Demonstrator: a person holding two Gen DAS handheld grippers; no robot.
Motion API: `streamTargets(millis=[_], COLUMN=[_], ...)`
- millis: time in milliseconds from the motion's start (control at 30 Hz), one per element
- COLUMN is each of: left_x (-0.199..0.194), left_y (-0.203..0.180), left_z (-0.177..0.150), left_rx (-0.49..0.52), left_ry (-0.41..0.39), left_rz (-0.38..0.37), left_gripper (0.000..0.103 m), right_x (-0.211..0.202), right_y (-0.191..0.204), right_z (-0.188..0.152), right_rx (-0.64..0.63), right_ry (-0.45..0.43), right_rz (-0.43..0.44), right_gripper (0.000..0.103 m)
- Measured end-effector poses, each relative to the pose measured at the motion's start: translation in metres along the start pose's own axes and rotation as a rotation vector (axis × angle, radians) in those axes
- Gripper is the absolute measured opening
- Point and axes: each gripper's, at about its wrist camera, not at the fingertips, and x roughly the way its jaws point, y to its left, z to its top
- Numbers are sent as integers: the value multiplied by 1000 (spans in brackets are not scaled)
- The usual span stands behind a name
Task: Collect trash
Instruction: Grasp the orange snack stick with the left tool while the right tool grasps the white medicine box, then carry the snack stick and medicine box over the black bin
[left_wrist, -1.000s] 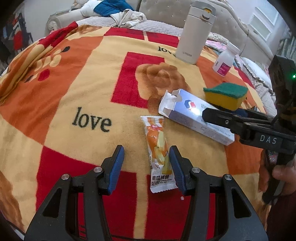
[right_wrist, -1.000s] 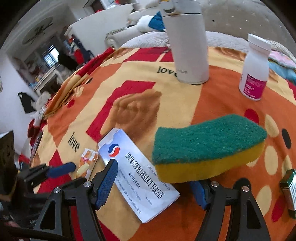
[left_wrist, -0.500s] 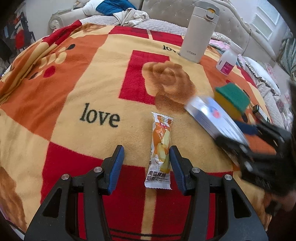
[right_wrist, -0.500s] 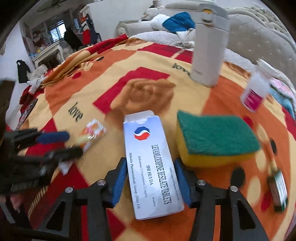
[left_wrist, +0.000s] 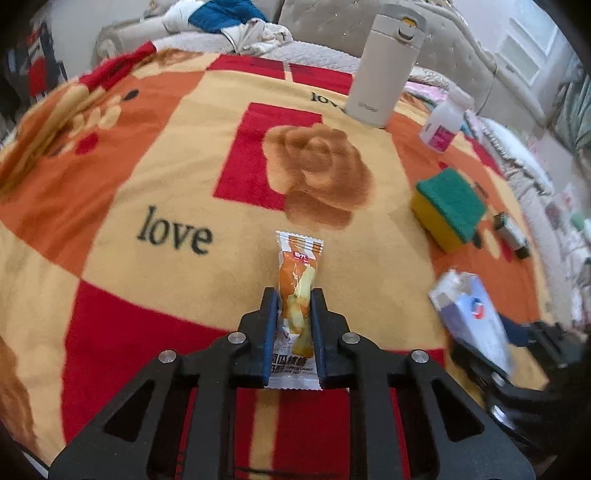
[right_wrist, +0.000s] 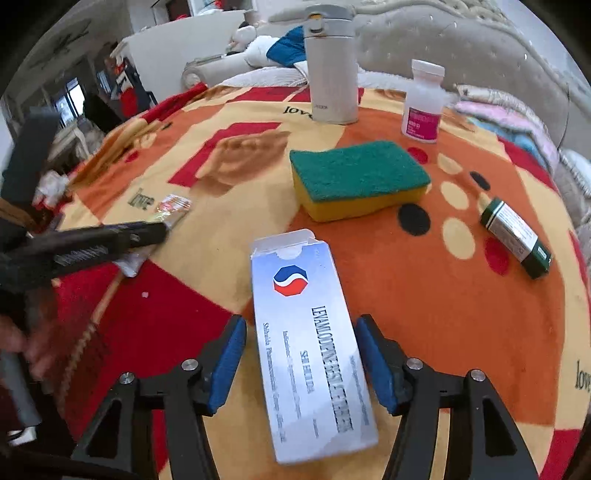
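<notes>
An orange snack wrapper (left_wrist: 297, 291) lies on the patterned blanket (left_wrist: 177, 192). My left gripper (left_wrist: 293, 308) is shut on it, jaws pressing both sides of the wrapper. It also shows in the right wrist view (right_wrist: 168, 210), behind the left gripper's blurred fingers (right_wrist: 110, 236). An empty white-and-blue tablet box (right_wrist: 310, 347) with its flap open lies flat between the jaws of my right gripper (right_wrist: 301, 354). The jaws are open and stand a little apart from the box's sides. The box also shows in the left wrist view (left_wrist: 469, 314).
A green-and-yellow sponge (right_wrist: 356, 182) lies just beyond the box. A white thermos (right_wrist: 332, 62) and a white pill bottle (right_wrist: 423, 101) stand at the back. A small dark green box (right_wrist: 515, 238) lies to the right. A bed headboard (right_wrist: 461, 48) rises behind.
My left gripper has closed on the snack wrapper. My right gripper has swung round, and the tablet box now lies lengthwise between its open jaws.
</notes>
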Motion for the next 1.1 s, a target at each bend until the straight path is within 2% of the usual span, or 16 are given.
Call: streamTargets(millis=[200, 567, 1100], left_x=[-13, -31, -26], left_y=[-21, -96, -200], left_z=[-14, -45, -75], left_rx=[40, 174, 323], left_ry=[-4, -22, 6], left_rz=[-28, -73, -136], left_gripper=[14, 14, 14], right_x=[-29, -81, -123], right_y=[-9, -51, -125], right_z=[-10, -51, -110], right_rx=[28, 175, 358], right_ry=[-40, -79, -96], right_rz=[-3, -30, -124], right_gripper=[49, 49, 49])
